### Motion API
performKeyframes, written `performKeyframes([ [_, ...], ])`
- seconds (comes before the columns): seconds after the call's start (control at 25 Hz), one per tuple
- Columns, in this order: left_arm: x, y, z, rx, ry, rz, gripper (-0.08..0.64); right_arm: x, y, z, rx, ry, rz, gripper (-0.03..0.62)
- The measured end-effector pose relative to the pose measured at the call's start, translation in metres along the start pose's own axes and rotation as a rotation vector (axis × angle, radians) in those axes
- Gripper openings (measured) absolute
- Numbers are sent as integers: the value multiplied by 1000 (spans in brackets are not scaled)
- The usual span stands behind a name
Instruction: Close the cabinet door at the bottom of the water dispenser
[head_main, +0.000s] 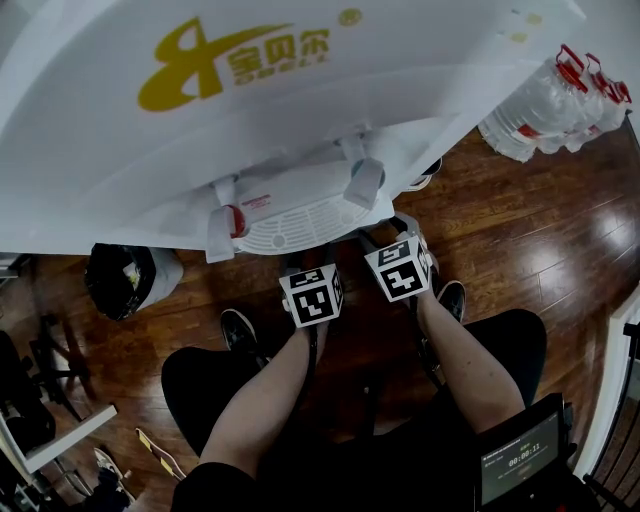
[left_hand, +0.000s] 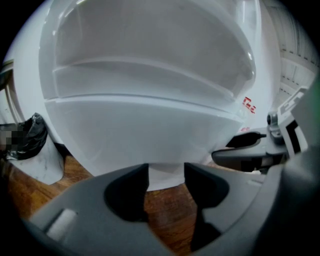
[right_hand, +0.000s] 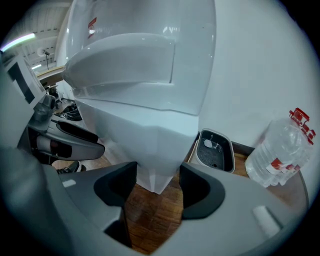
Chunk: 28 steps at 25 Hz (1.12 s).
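Holding the left tool (left_hand: 166, 174) and the right tool (right_hand: 157, 176) low before the water dispenser (head_main: 300, 120), both released and empty, presumably to nudge the cabinet door (left_hand: 150, 135) at the dispenser's foot. Cannot tell whether ajar or shut; hidden beneath the dispenser's top from overhead.
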<state>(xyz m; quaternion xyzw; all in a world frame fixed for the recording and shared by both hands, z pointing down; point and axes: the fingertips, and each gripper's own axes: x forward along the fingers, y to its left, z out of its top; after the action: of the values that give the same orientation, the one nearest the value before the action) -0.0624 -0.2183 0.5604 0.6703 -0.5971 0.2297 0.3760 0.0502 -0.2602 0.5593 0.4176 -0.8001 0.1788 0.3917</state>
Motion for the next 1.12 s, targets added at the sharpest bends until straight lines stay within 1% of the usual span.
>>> performKeyframes([
  [0.68,4,0,5,-13,-7,-2,226,4,-5,7,10,-11,-29,272],
  [0.92,3,1,5,-12,-3,1,224,7,-6,9,27,-20,-36,270],
  [1.12,5,4,7,-16,-14,10,222,9,-8,12,54,-38,-53,255],
])
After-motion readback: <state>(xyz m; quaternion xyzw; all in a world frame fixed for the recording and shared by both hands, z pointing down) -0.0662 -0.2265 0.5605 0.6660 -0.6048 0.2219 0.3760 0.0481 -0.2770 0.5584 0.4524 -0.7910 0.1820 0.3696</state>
